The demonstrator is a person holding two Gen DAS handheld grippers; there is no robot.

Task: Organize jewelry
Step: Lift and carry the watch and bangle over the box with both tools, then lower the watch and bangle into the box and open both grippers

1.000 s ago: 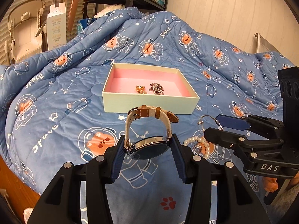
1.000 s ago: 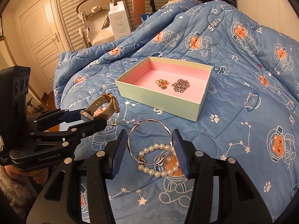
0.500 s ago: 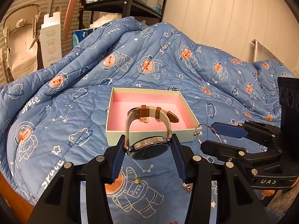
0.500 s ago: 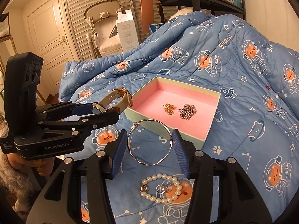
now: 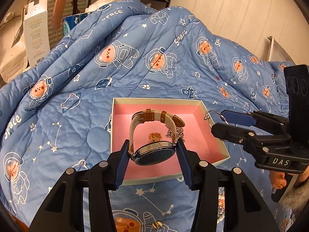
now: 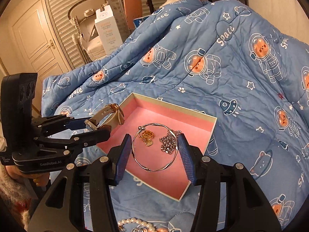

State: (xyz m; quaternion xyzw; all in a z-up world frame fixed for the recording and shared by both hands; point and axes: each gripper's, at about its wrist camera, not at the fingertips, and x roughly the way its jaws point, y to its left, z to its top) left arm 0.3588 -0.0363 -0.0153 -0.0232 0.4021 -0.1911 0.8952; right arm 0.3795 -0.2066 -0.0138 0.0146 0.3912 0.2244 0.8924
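both loads had travelled from bedspread to over the pink-lined shallow box [image 5: 216, 145]: left gripper [image 5: 152, 151] clamped on the beige-strapped round watch [image 5: 154, 152], right gripper [image 6: 154, 151] on the thin silver bangle [image 6: 154, 147], release pending.

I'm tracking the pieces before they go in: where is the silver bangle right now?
The silver bangle is clamped in the right gripper, above the pink-lined box, over the gold and silver chains.
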